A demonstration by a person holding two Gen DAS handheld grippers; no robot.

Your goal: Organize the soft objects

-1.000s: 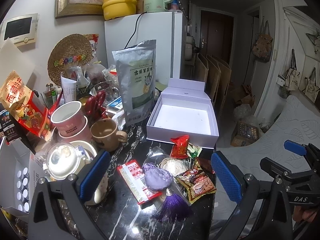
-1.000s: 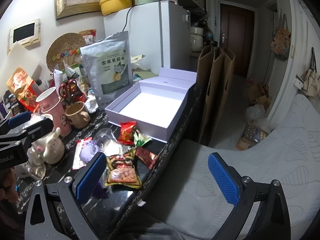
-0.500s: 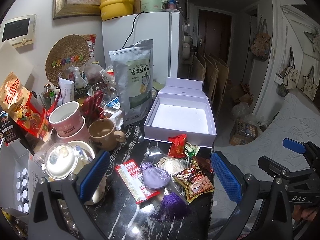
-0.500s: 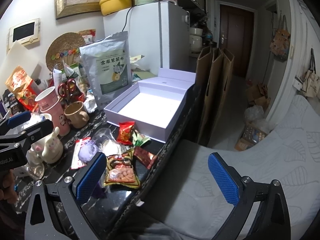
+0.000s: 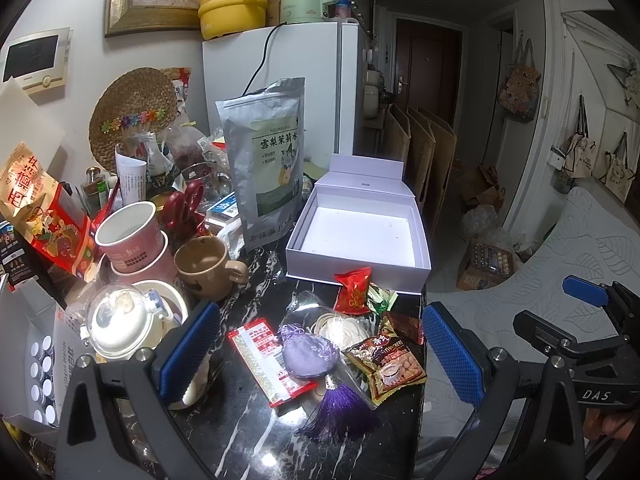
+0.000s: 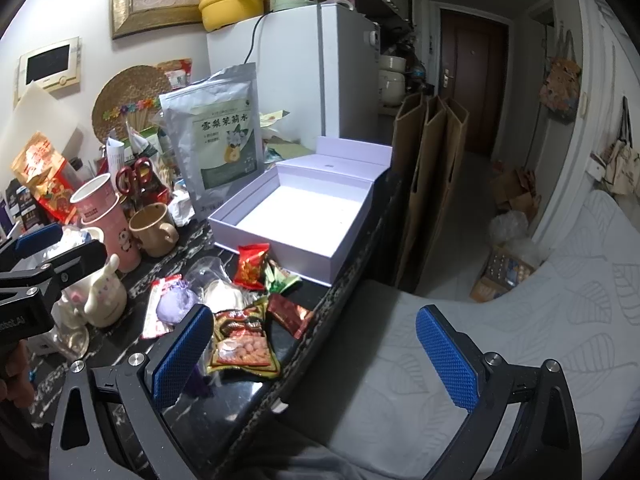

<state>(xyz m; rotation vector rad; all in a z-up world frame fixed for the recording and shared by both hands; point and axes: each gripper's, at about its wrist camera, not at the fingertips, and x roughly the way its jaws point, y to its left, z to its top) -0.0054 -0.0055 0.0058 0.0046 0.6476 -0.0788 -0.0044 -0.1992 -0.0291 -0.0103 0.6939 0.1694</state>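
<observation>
Change: both views have barely shifted since a second ago; the snack pile sits a touch lower and nearer in the left wrist view.
Mugs [image 5: 164, 248]: crowd the left of the counter, hemming in any approach from that side.
Left gripper [image 5: 318, 354]: spread wide, holding nothing, hovering above the pile, likely lining up a first pick.
Purple sachet [image 5: 310, 354]: lies on the black counter [image 5: 256, 432] between the red flat packet [image 5: 270, 360] and the peanut packet [image 5: 394, 364].
White box [image 5: 362, 234]: open and empty just behind the pile, probably the destination.
Right gripper [image 6: 316, 358]: spread apart, empty, over the counter's edge and the bed [image 6: 540, 320].
</observation>
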